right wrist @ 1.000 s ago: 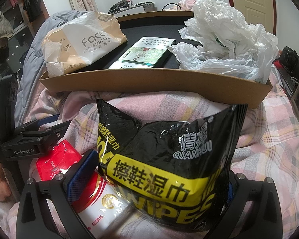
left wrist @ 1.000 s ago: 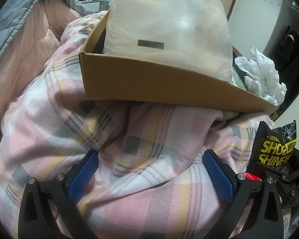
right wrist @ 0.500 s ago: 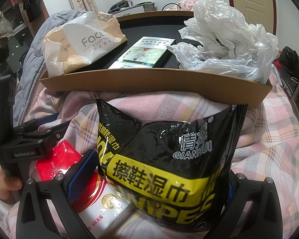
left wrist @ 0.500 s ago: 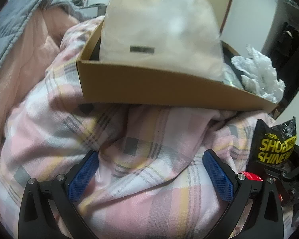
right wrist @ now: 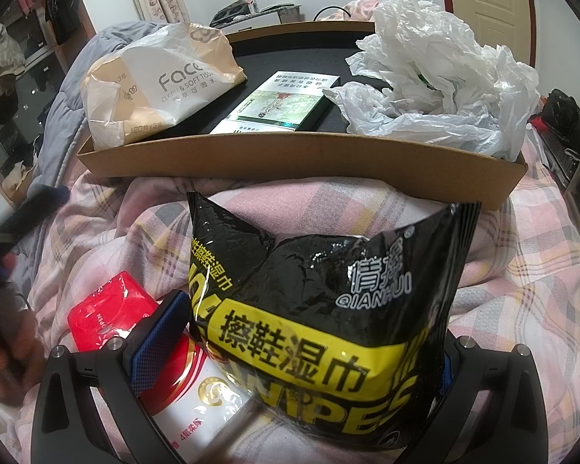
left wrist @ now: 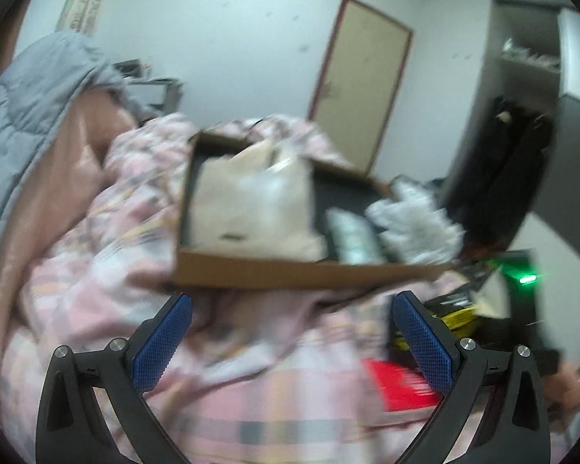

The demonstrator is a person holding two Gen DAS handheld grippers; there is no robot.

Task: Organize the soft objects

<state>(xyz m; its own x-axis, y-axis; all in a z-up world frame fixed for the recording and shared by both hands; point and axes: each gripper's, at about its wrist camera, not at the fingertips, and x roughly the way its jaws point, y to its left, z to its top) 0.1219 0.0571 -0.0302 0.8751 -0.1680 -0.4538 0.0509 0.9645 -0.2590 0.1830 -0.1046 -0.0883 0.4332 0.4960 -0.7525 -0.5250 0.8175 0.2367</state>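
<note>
The black and yellow wipes pack (right wrist: 321, 321) is clamped between the fingers of the right gripper (right wrist: 301, 340) and held upright above the pink checked blanket (right wrist: 522, 290) on the bed. A red and white tissue pack (right wrist: 135, 332) lies on the blanket just beside the left finger. Beyond them, a cardboard tray (right wrist: 290, 158) is seen resting on the blanket, with a tissue bag (right wrist: 154, 85), a green box (right wrist: 282, 104) and a crumpled white plastic bag (right wrist: 437, 77) inside. The left gripper (left wrist: 290, 344) is held wide apart with nothing between its 2 blue fingers (left wrist: 162, 344), above the blanket; that view is blurred.
</note>
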